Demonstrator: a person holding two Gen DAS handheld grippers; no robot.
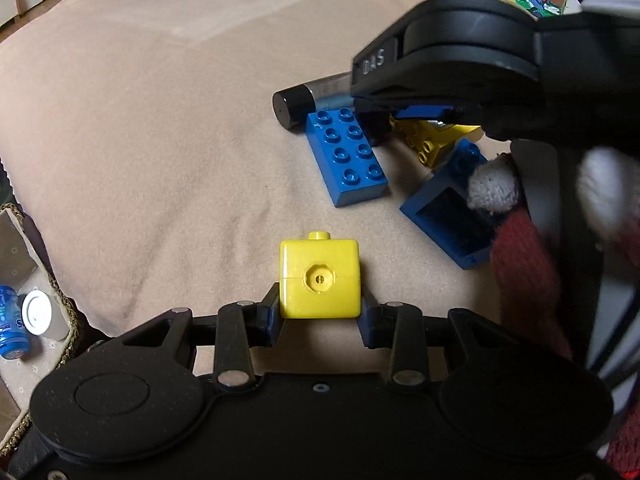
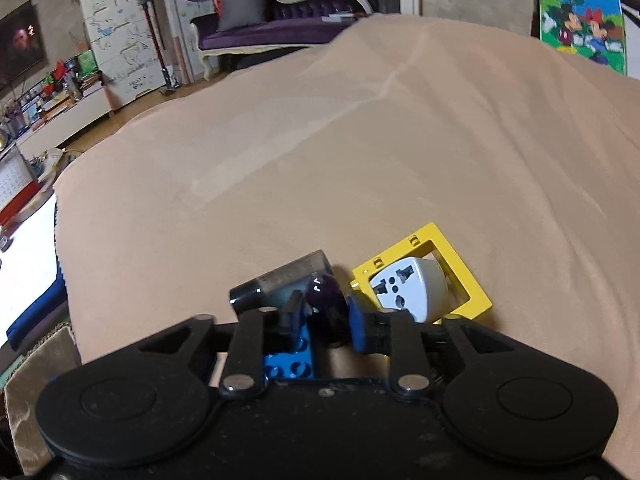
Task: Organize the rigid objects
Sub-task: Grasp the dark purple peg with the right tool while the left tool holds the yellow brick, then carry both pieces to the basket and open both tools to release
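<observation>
My left gripper (image 1: 320, 312) is shut on a yellow cube (image 1: 319, 278) just above the beige blanket (image 1: 160, 120). Beyond it lie a blue studded brick (image 1: 348, 156), a blue hollow brick (image 1: 448, 216), a yellow brick (image 1: 430, 144) and a black-capped cylinder (image 1: 296, 106). My right gripper (image 2: 326, 312) is shut on a dark purple egg-shaped object (image 2: 326, 302), over the blue studded brick (image 2: 290, 360). The right gripper also shows from outside in the left wrist view (image 1: 460, 76), above the pile. A white travel plug adapter (image 2: 408, 288) lies in a yellow frame piece (image 2: 460, 264).
A woven basket (image 1: 24, 280) at the blanket's left edge holds a blue bottle (image 1: 12, 324) and a white-lidded jar (image 1: 36, 312). A cartoon picture (image 2: 580, 36) stands at the far right. Room furniture is beyond the blanket's far edge.
</observation>
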